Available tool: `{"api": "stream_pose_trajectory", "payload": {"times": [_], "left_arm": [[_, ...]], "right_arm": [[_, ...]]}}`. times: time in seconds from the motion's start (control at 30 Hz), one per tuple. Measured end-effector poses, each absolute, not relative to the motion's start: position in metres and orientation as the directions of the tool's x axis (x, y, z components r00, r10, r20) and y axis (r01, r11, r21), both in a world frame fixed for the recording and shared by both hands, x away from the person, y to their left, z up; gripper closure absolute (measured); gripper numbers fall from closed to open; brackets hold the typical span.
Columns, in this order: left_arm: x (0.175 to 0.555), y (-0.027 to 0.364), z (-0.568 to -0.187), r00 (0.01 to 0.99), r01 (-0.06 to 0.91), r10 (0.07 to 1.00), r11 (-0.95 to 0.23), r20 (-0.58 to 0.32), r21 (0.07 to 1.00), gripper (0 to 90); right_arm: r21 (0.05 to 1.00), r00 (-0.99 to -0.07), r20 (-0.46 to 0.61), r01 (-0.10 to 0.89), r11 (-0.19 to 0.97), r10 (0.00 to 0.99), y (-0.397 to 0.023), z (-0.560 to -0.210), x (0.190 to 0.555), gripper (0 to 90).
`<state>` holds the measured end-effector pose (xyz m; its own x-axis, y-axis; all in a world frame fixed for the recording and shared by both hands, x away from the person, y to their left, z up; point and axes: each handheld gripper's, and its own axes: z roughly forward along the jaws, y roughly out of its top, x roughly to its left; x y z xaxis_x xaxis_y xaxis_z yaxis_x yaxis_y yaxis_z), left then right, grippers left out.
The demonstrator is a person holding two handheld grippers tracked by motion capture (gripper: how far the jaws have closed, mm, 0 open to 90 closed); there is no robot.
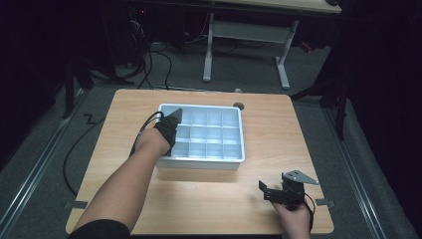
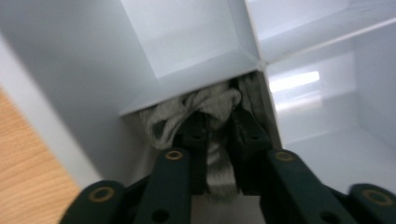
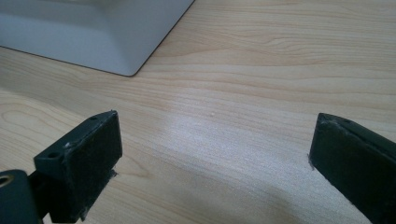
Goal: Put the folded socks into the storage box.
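Dark surroundings ring a light wooden desk (image 1: 209, 199) standing on grey carpet, with cables trailing over the floor at the far left and the white legs of a second desk (image 1: 283, 64) behind. On the desk we note a white plastic tray divided into a grid of small compartments (image 1: 234, 160), set a little left of centre toward the far edge. A small dark round object (image 1: 239, 105) lies on the desk just beyond the tray's far right corner; we cannot tell what it is. The left tongs (image 1: 171, 132) reach down into the tray's left column of compartments, the left hand (image 1: 152, 142) and bare forearm coming in from the lower left. In the left gripper view we see these left tongs (image 2: 219, 135) drawn narrow and pinching a crumpled grey cloth-like piece (image 2: 196, 109). It sits in the compartment against a white divider wall, its bunched end tucked at the corner where two dividers meet. The right tongs (image 1: 273, 191) rest low over the near right part of the desk, held by the right hand (image 1: 296, 216), well apart from the tray. In the right gripper view the right tongs (image 3: 215, 158) stand wide, bare wood between the jaws, and a rounded tray corner (image 3: 126, 65) shows at upper left.
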<state>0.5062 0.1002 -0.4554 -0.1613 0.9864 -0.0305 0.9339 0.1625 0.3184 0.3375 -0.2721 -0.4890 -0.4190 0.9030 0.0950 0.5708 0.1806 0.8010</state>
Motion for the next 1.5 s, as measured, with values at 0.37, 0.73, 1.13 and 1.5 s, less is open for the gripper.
{"api": "stream_pose_trajectory", "payload": {"times": [0.37, 0.73, 1.13, 1.5], "left_arm": [[0.497, 0.108, -0.417, -0.172, 0.909, 0.983, 0.184, -0.064, 0.374, 64.5], [0.497, 0.102, -0.39, -0.158, 0.891, 0.981, 0.191, -0.111, 0.412, 56.3], [0.496, 0.1, -0.375, -0.113, 0.871, 0.978, 0.183, -0.177, 0.456, 34.2], [0.491, 0.115, -0.379, -0.094, 0.837, 0.977, 0.18, -0.19, 0.517, 9.9]], "right_arm": [[0.803, -0.421, 0.095, 0.568, 0.18, 0.902, -0.27, -0.488, 0.336, 2.7], [0.802, -0.425, 0.093, 0.568, 0.186, 0.9, -0.27, -0.488, 0.337, 2.8], [0.801, -0.424, 0.094, 0.57, 0.185, 0.901, -0.27, -0.489, 0.337, 2.8], [0.8, -0.424, 0.092, 0.57, 0.187, 0.901, -0.269, -0.489, 0.336, 2.8]]}}
